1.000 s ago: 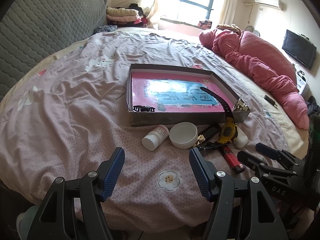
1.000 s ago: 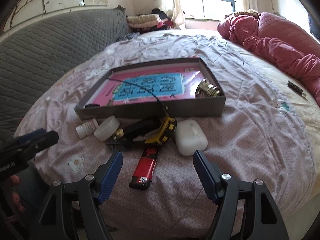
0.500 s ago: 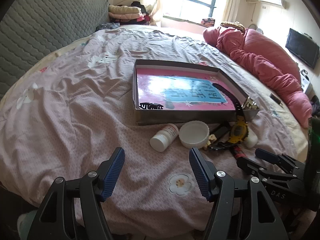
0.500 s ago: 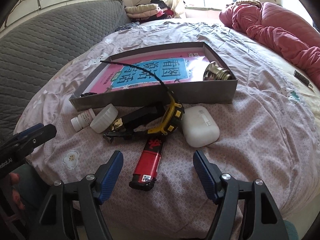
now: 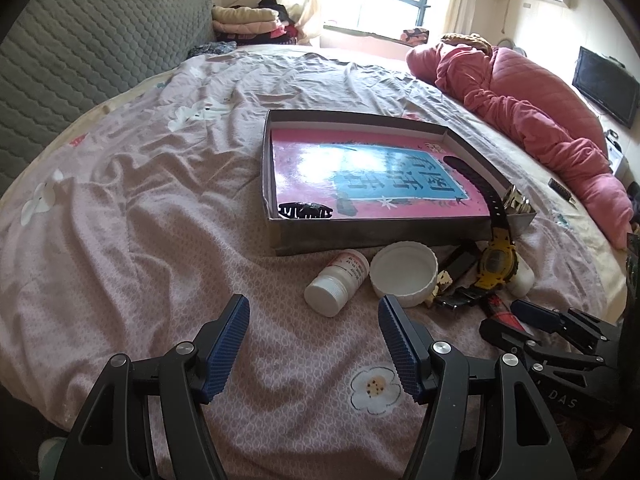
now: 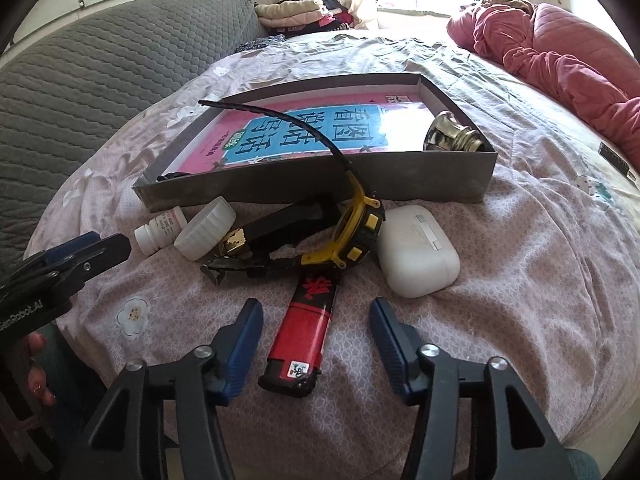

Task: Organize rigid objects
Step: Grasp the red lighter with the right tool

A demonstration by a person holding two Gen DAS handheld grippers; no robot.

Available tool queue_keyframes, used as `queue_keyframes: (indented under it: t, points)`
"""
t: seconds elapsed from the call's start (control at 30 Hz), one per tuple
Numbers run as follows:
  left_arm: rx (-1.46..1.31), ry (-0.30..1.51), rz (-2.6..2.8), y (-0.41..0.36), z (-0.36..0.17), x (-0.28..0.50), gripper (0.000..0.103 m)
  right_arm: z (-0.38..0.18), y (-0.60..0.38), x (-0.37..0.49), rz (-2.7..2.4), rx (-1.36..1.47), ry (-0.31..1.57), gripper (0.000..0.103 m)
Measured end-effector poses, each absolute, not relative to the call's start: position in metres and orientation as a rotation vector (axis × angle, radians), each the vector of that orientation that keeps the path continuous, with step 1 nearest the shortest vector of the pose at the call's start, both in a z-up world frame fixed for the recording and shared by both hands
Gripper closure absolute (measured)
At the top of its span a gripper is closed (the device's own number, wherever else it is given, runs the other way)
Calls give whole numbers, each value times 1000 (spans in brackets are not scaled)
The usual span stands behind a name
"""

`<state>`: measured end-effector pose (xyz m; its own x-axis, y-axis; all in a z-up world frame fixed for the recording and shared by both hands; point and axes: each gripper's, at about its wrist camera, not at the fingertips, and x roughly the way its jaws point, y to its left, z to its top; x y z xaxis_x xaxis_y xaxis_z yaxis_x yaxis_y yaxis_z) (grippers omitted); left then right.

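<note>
Lighter (image 6: 306,334) lies between right claw (image 6: 316,320) fingers (spread wide).

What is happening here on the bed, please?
A person holds two grippers over a bed and is sorting small items into a shallow box. Both grippers are open and hold nothing. The right gripper is around the near end of a red lighter. The left gripper points at a small white bottle beside a white lid. A yellow watch and a white case also lie outside the box.
</note>
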<state>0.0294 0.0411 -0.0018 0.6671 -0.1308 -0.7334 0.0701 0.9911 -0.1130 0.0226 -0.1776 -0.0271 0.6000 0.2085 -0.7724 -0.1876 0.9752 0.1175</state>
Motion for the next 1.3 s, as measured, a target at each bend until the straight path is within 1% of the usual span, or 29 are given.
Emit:
queue_keyframes:
  t: [0.13,0.2,0.27,0.33,0.47,0.5,0.67,0.93,1.1,1.17,1.2,1.3]
  points:
    - [-63,834,-111,40,-5,36,35,-31,-177,25,234,26,907,54]
    - [-69,853,-112,42,-8,40,35,-32,-179,27,233,34,915,59]
    - [-87,864,-116,45,-11,43,35,-33,-182,28,240,52,918,60]
    - [-86,868,-119,45,-13,47,35,-33,-185,28,236,65,918,64]
    - [-76,879,-135,44,-18,54,35,-33,-192,29,230,95,918,76]
    - [-71,889,-139,43,-20,57,35,-33,-194,30,233,112,920,77]
    - [-57,904,-146,40,-26,63,35,-34,-196,31,233,119,920,79]
    - [-55,897,-169,38,-31,73,35,-36,-196,32,235,120,924,79]
    - [-57,904,-185,37,-34,78,38,-38,-198,34,241,135,929,79]
    - [-62,904,-193,38,-35,79,40,-39,-199,35,244,140,929,79]
    - [-64,903,-199,37,-35,79,43,-39,-199,35,244,142,929,79]
    - [-63,898,-226,34,-34,77,59,-38,-199,35,245,140,927,79]
